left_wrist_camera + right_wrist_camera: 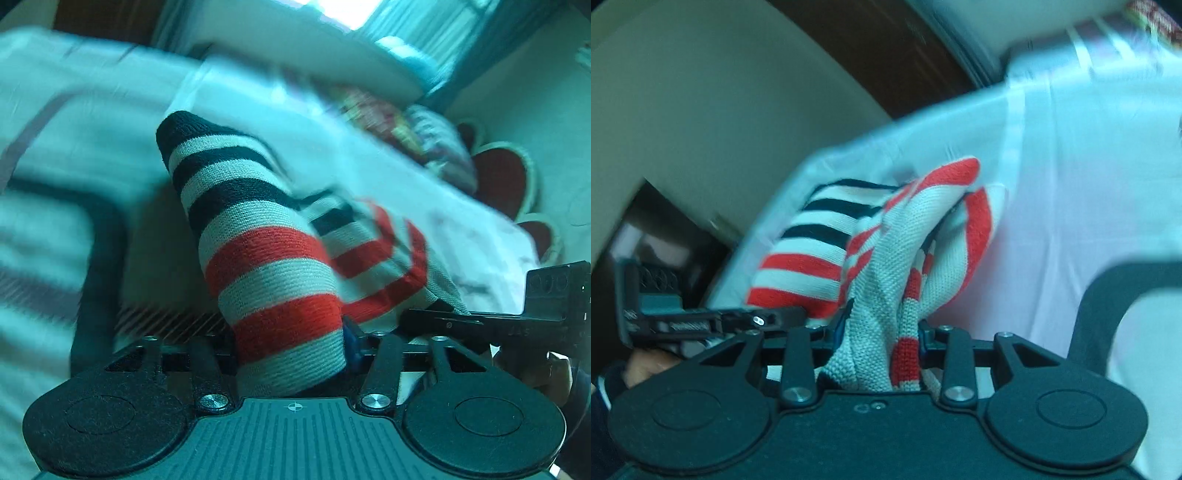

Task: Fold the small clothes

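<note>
A knit garment (266, 258) striped in black, white and red lies between my two grippers over a white sheet (92, 122). In the left wrist view its tube-shaped end with a black tip stands out from my left gripper (291, 347), whose pads touch it on both sides. My right gripper (461, 321) shows at the right edge, beside the garment's red-edged fold. In the right wrist view my right gripper (882, 332) is shut on a twisted bunch of the same garment (905, 251). The left gripper (738, 319) sits close at the left.
The white sheet (1089, 166) with dark bands covers a bed. A colourful cushion (424, 140) lies at its far side, with a red heart-shaped mat (502, 177) on the floor beyond. A beige panel (701, 92) stands at the left. A hand (650, 363) holds the left gripper.
</note>
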Tool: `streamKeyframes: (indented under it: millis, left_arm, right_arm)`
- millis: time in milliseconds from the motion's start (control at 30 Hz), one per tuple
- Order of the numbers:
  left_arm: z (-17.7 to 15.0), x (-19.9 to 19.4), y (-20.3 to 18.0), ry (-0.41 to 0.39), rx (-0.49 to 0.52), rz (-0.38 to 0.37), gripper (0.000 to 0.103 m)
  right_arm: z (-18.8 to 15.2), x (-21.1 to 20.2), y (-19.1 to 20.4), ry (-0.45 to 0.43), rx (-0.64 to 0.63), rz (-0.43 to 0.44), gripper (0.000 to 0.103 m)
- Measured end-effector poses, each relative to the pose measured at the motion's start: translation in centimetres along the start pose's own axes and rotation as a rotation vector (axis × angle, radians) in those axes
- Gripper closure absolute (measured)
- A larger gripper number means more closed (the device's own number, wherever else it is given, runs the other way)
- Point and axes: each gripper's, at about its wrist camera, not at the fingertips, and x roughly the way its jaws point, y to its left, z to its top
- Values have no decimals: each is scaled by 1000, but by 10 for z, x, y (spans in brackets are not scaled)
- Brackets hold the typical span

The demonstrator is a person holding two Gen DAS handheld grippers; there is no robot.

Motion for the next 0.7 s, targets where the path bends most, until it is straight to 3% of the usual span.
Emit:
streamKeyframes:
  millis: [100, 267, 333, 433, 500, 567, 600, 633, 700]
  left_arm:
    - [-16, 0, 14, -71, -76, -55, 37]
    - [-31, -15, 16, -121, -90, -32, 36]
    - [-38, -32, 13, -153, -98, -25, 36]
    - [-57, -53, 11, -172, -101, -35, 36]
    - [-69, -55, 14, -165, -130, -58, 36]
    - [-77, -53, 17, -159, -150, -61, 35]
    - [-80, -52, 18, -159, -148, -39, 29]
    - [-82, -52, 16, -159, -130, -2, 20]
    - [-84, -51, 8, -160, -80, 54, 18]
  right_arm:
    - [-9, -8, -29, -40, 70, 119, 71]
    - [-2, -16, -25, 2, 52, 99, 66]
    - [10, -25, -21, -10, 32, 60, 52]
    - [-2, -56, -9, -43, -10, 86, 50]
    - [-6, -63, -2, -26, -26, 113, 50]
    - [-11, -58, 4, -3, -82, 57, 57]
    - [-13, -52, 4, 9, -89, -14, 74]
    - [-15, -46, 0, 8, -64, -58, 70]
    - [-27, -38, -19, 10, 52, -31, 68]
